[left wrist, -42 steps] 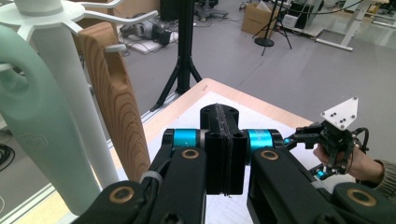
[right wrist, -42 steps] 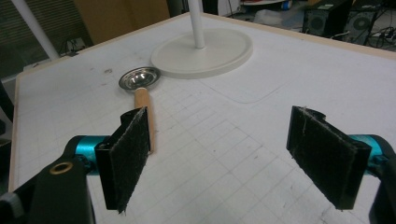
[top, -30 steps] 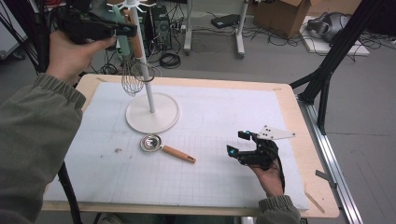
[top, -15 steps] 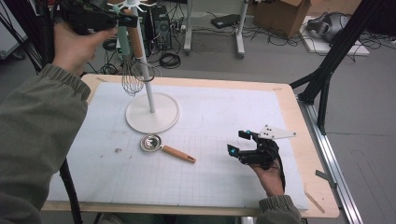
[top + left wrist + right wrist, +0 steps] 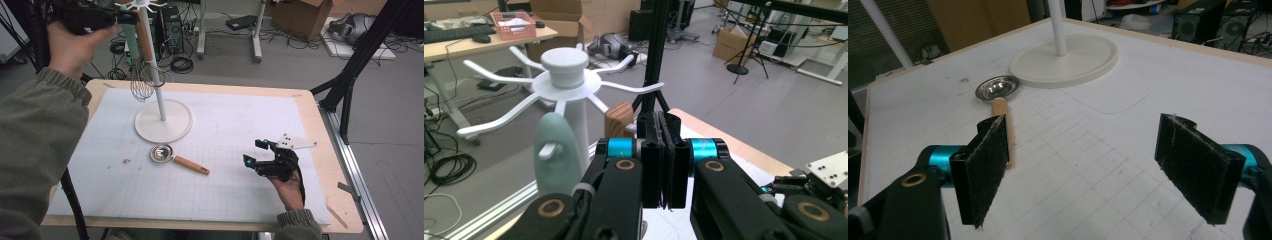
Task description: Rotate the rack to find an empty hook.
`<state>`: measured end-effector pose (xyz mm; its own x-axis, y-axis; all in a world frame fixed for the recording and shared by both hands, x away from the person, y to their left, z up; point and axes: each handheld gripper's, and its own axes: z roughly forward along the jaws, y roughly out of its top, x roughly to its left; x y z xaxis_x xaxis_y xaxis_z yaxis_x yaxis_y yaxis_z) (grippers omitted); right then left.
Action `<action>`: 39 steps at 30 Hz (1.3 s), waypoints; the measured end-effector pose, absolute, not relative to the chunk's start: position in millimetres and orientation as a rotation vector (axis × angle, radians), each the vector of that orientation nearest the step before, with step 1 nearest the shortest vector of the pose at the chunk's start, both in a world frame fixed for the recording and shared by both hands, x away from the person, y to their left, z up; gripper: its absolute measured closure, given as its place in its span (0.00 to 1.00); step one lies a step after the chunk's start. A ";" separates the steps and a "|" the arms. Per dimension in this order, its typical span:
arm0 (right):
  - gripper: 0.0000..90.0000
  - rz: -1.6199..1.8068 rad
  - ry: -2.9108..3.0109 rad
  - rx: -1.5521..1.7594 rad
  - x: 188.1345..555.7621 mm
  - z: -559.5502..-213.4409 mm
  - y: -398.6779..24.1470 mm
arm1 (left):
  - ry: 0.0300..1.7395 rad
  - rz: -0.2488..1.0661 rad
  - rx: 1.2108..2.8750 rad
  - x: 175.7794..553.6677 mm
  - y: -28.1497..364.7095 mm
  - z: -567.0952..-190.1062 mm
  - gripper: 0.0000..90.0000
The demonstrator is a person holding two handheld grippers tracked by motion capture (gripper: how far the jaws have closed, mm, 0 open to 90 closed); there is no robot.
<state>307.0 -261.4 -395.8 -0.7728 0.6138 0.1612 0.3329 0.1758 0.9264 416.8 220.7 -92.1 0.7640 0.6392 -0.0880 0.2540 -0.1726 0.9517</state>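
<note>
One whisk hangs just below the shut left claw.

Cardboard box on the floor, black cables, red basket on a desk

Whisk, wire head down, wooden handle up, is hung on the white stand at far left, beside a pale green handle. Steel ladle with wooden handle is laid flat near the stand's base.

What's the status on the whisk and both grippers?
Left hand-held gripper shut, empty, by rack top. Whisk hangs on rack. Right hand-held gripper open, over table.
</note>
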 end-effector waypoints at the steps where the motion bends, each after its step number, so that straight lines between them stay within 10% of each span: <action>1: 0.23 1.632 2.203 0.909 307.1 -395.9 -261.3 | 0.700 0.396 1.758 416.3 220.1 -92.0 0.98; 39: 0.23 1.634 2.204 0.914 308.2 -396.3 -260.2 | 0.740 0.443 1.746 423.9 245.9 -93.2 0.98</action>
